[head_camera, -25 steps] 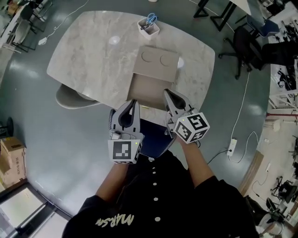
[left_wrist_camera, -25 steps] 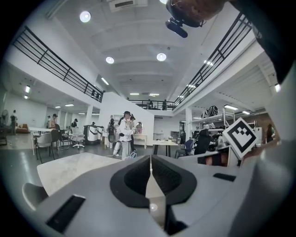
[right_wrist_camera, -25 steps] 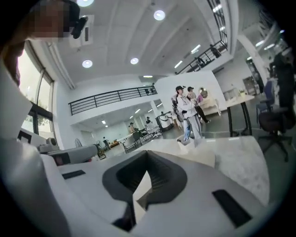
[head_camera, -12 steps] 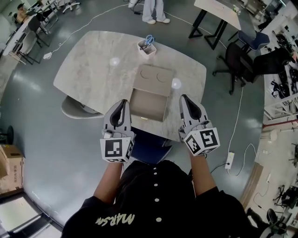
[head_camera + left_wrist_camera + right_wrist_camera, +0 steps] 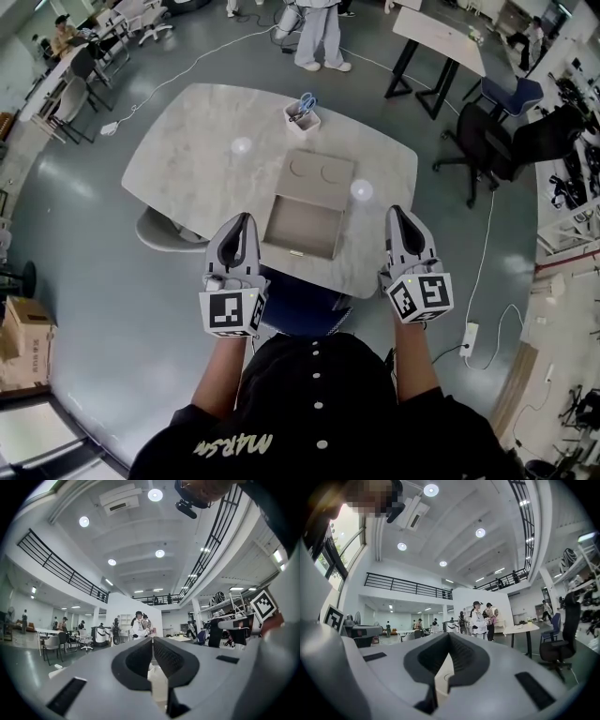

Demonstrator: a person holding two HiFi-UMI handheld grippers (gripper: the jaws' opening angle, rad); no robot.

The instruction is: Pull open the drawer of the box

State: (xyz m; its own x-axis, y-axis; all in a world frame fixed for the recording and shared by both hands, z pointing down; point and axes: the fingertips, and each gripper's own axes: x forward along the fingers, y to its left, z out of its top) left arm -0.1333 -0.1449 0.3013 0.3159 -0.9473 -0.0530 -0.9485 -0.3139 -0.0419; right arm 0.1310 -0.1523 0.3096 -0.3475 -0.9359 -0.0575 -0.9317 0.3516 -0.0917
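A tan box [image 5: 321, 172] with two round marks on its lid lies on the marble table [image 5: 206, 159]. Its drawer [image 5: 302, 223] stands pulled out toward me and looks empty. My left gripper [image 5: 244, 219] hovers off the table's near edge, left of the drawer, shut and holding nothing. To the drawer's right my right gripper [image 5: 398, 213] is also shut and empty. Both gripper views point up at the hall. The left gripper [image 5: 152, 641] and the right gripper [image 5: 449, 638] show their jaws pressed together there, with a sliver of the box seen below the right one.
A white cup with blue scissors [image 5: 301, 116] stands behind the box. A blue chair [image 5: 300, 305] is tucked under the near edge and a white seat [image 5: 167, 231] at the left. Black office chairs [image 5: 487, 141] stand at the right, people [image 5: 314, 33] beyond the table.
Both grippers have drawn back from the drawer's front and spread apart to either side. The drawer stays pulled out. The head camera now sees the table from farther off.
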